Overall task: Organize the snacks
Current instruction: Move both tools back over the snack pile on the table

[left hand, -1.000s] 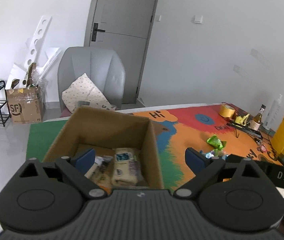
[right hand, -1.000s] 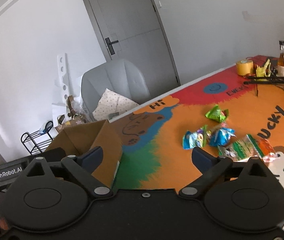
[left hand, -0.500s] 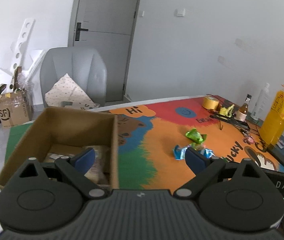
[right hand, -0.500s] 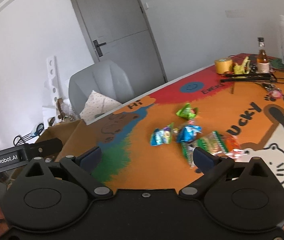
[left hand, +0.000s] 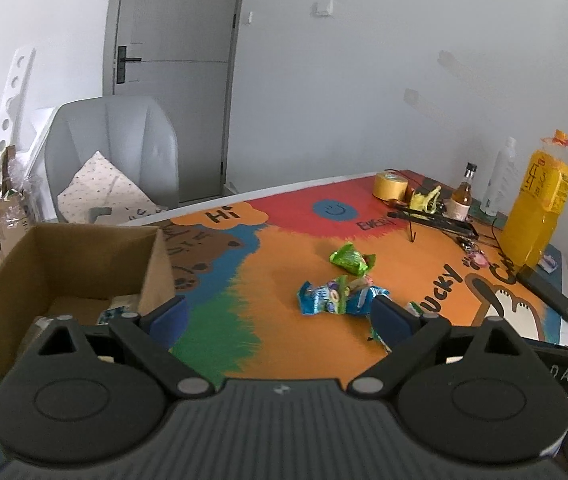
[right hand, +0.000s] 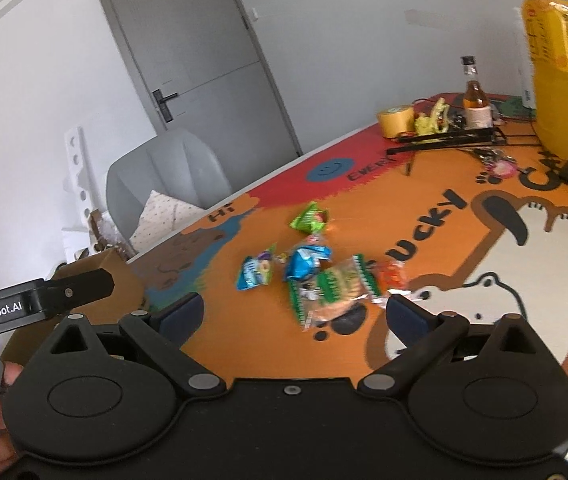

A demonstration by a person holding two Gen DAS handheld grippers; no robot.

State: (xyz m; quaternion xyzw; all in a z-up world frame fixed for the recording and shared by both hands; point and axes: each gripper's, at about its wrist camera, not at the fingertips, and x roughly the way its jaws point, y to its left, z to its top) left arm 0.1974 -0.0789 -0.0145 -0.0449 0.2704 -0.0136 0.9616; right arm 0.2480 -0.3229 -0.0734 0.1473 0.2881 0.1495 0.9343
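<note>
On the colourful table mat (left hand: 284,320), a small heap of snacks waits near the middle, well apart from the cardboard box (left hand: 84,264) at the left end. A green packet (right hand: 308,218) lies furthest back, with two blue packets (right hand: 280,268) and a clear pack of biscuits (right hand: 333,294) bunched just in front of it, and an orange wrapper (right hand: 391,274) beside them. The box already holds a few packets at its bottom, though its wall hides most of them, so how many is hard to say. By that showing the job looks partly done: some snacks are boxed and about five are left on the mat.

The left gripper (left hand: 280,316) hangs above the mat between the box and the heap, fingers spread wide and empty. The right gripper (right hand: 293,314) is likewise spread and empty, facing the biscuit pack just ahead of it.
</note>
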